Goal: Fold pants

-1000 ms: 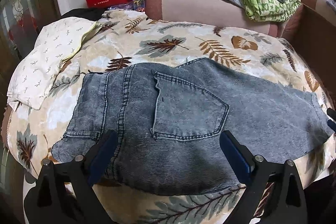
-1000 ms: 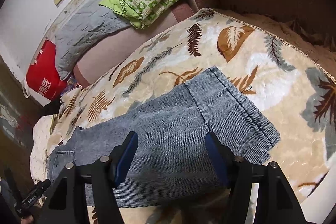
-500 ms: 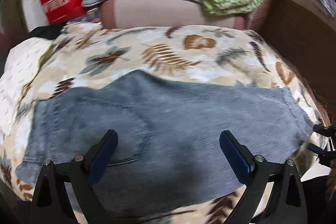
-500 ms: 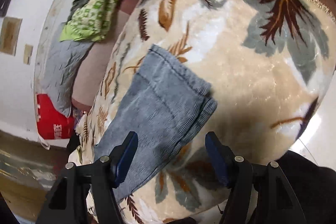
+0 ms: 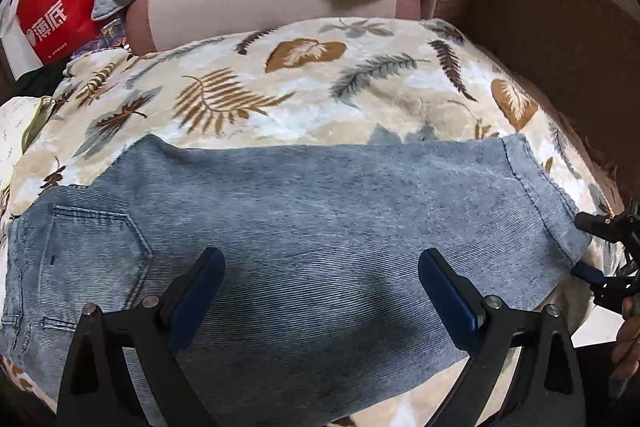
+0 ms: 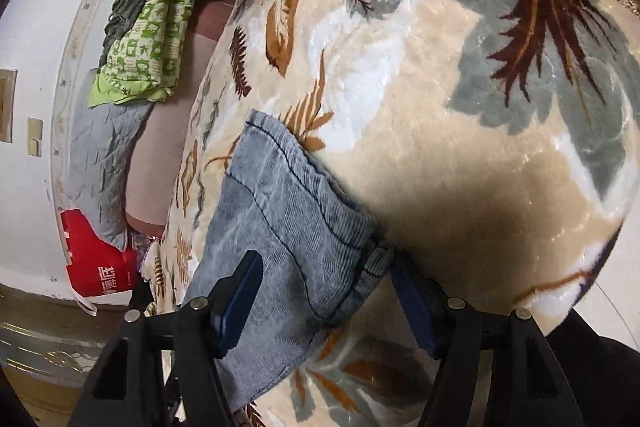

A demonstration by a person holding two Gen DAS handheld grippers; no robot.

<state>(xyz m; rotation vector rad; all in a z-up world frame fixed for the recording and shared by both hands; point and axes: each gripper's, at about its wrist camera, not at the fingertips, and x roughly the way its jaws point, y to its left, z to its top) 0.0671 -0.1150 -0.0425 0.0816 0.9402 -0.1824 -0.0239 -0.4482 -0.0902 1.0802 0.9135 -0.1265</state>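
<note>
Right gripper [image 6: 326, 297] spread wide, its fingers straddling the hem corner of the jeans [image 6: 288, 227] — seemingly not yet pinched. Left gripper [image 5: 320, 291] also spread, hovering over mid-leg; jeans lie flat along the leaf-print blanket [image 5: 320, 99]. Step: the grasp before the lengthwise fold — next, closing on the hem and carrying it toward the waistband.

I see a bed covered by a leaf-print blanket [image 5: 304, 99]; the grey-blue pants [image 5: 304, 239] lie flat across it, their hem end [image 6: 304, 211] near the blanket's edge.
</note>
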